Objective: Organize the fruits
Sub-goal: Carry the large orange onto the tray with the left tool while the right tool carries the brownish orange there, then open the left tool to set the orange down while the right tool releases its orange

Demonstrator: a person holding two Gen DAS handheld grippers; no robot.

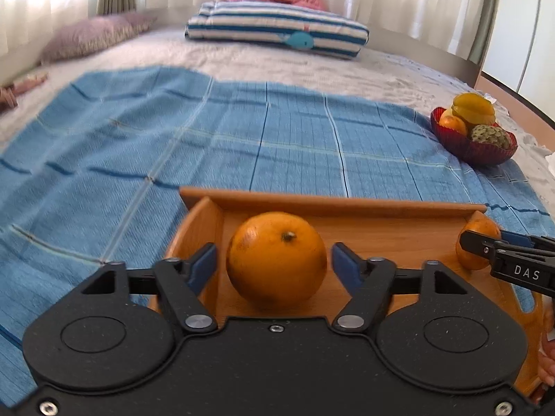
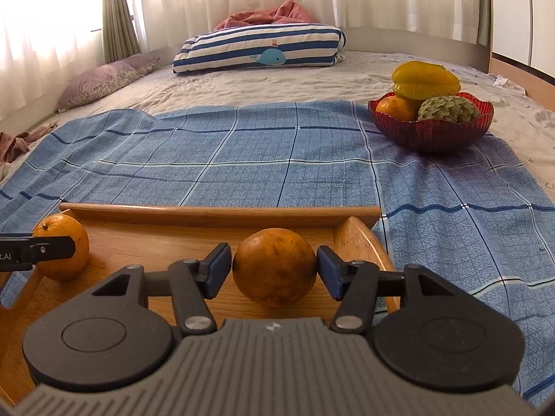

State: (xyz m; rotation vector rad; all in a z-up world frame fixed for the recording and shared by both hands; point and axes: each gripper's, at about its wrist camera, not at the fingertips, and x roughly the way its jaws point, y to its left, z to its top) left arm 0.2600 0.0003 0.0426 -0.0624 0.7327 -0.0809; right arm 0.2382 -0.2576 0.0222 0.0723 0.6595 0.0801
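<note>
Two oranges (image 1: 276, 258) (image 2: 274, 267) sit in tray (image 2: 222, 215), stems up.

Two oranges sit in the one wooden tray (image 2: 222, 215): a bright orange (image 1: 276, 258) at its left end and a duller, browner orange (image 2: 274, 267) at its right end. One red glass bowl (image 2: 432, 131) holds three fruits: one orange in the bowl (image 2: 395, 108), one yellow starfruit (image 2: 426, 79) and one green custard apple (image 2: 449, 108). That makes three oranges and five fruits in all. One blue checked cloth (image 2: 242, 152) lies under the tray. Further back are one striped whale-print pillow (image 2: 258, 48), one mauve cushion (image 2: 104, 79) and one pink blanket (image 2: 267, 15). Two grippers show.
</note>
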